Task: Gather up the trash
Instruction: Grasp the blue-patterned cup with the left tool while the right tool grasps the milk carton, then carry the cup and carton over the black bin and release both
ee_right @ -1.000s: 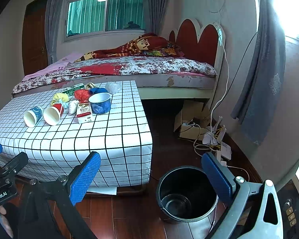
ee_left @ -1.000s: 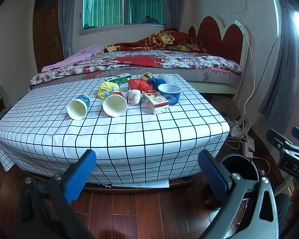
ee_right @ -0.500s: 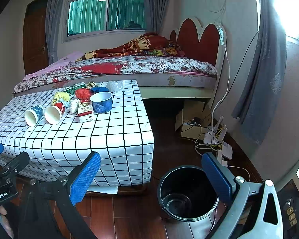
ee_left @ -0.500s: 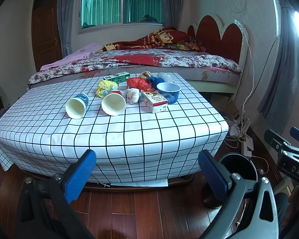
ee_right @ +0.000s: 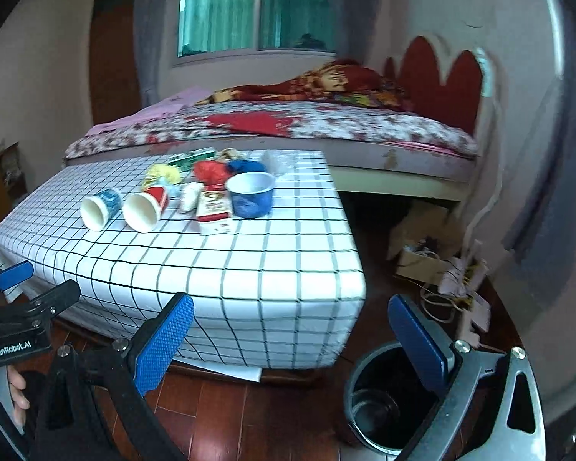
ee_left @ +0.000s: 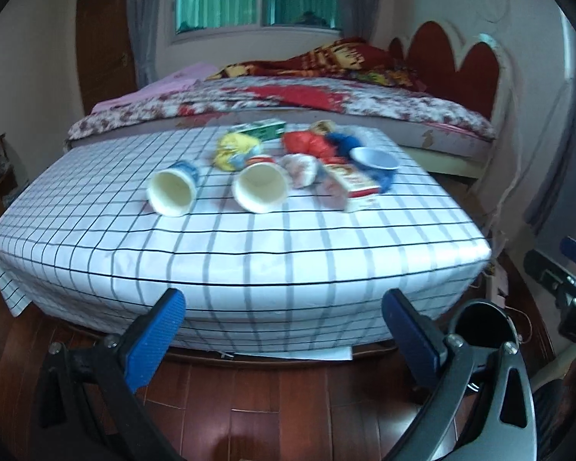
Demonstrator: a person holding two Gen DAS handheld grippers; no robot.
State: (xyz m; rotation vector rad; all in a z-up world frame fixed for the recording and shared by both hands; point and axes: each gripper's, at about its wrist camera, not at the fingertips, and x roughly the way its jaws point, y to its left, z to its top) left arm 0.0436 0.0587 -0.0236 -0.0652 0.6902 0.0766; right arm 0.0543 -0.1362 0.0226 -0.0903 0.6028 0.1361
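Left gripper (ee_left: pixel 282 340) hung spread wide and empty, short of the table (ee_left: pixel 249 265). Right gripper (ee_right: pixel 292 340) was spread and empty too, with the black bin (ee_right: pixel 368 395) on the floor just under its right finger. Ahead of both, up on the table, the trash sat clustered: two tipped paper cups (ee_left: pixel 172 192), a red carton (ee_left: pixel 351 186), a blue bowl (ee_right: pixel 249 194), crumpled wrappers (ee_left: pixel 232 148).

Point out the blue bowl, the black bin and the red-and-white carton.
blue bowl (ee_right: pixel 249 195): right wrist view, its outer wall.
black bin (ee_right: pixel 368 384): right wrist view, its inner wall.
red-and-white carton (ee_right: pixel 214 211): right wrist view, its top face.
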